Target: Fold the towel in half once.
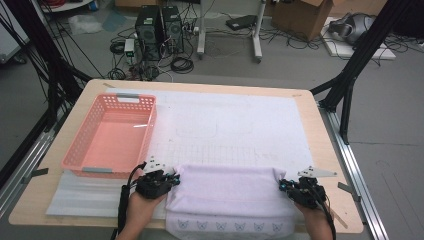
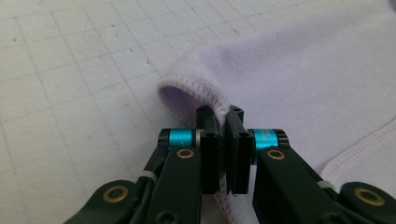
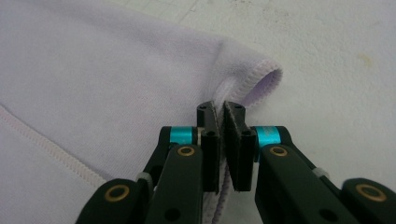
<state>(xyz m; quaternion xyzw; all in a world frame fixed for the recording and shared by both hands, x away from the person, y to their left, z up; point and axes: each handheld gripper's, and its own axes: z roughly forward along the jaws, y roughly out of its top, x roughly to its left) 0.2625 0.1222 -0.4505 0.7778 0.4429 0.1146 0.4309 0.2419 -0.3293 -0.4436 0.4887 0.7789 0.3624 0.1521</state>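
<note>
From the high view my left gripper and right gripper each pinch an end of the lavender towel at the table's near edge, its long axis spanning between them; my left gripper view shows jaws clamped on its hem, the right gripper view likewise.

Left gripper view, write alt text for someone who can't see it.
The left gripper is shut on the stitched edge of a lavender towel, at a folded corner. Under it lies a white gridded mat.
</note>
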